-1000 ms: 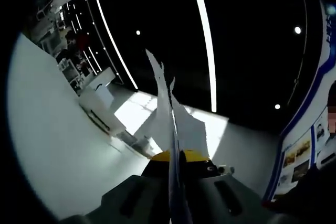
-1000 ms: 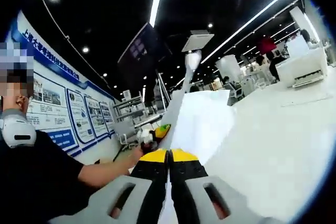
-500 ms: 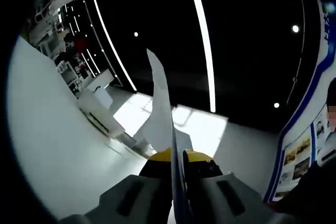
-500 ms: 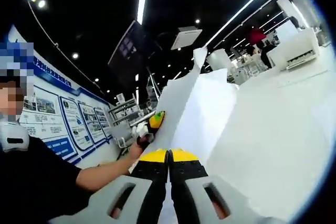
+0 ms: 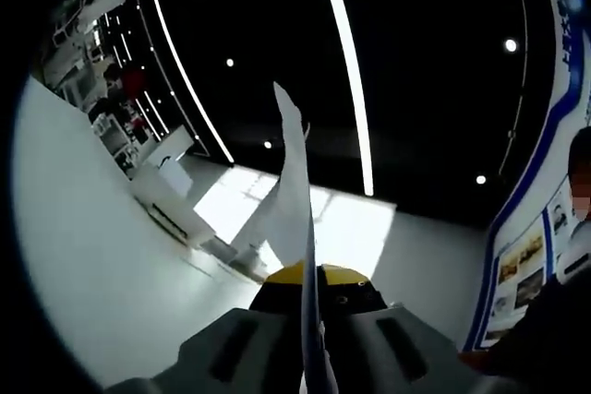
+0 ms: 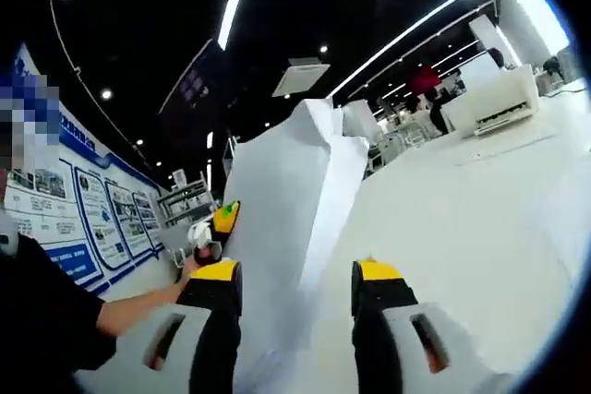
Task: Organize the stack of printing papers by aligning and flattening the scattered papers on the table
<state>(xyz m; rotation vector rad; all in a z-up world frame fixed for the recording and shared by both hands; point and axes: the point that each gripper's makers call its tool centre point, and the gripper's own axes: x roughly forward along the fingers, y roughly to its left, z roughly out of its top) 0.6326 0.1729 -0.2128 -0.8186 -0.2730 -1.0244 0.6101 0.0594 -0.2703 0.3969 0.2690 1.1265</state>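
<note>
Paper stack [image 6: 282, 200] upright on white table [image 6: 480, 219], left gripper [image 5: 309, 274] fingers pinching it — right gripper [image 6: 297, 274] fingers spread apart.

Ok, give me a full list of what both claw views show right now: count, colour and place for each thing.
papers: several sheets, white, held up on edge; pinched in the left claw
table: one, white, beneath the sheets
wall posters: a row, blue and white, behind the person
ceiling light strips: several, white, overhead
white furniture: far side of the room
right claw: yellow tips, jaws apart around the papers' lower edge
person's hand: one, on the left claw's handle
</note>
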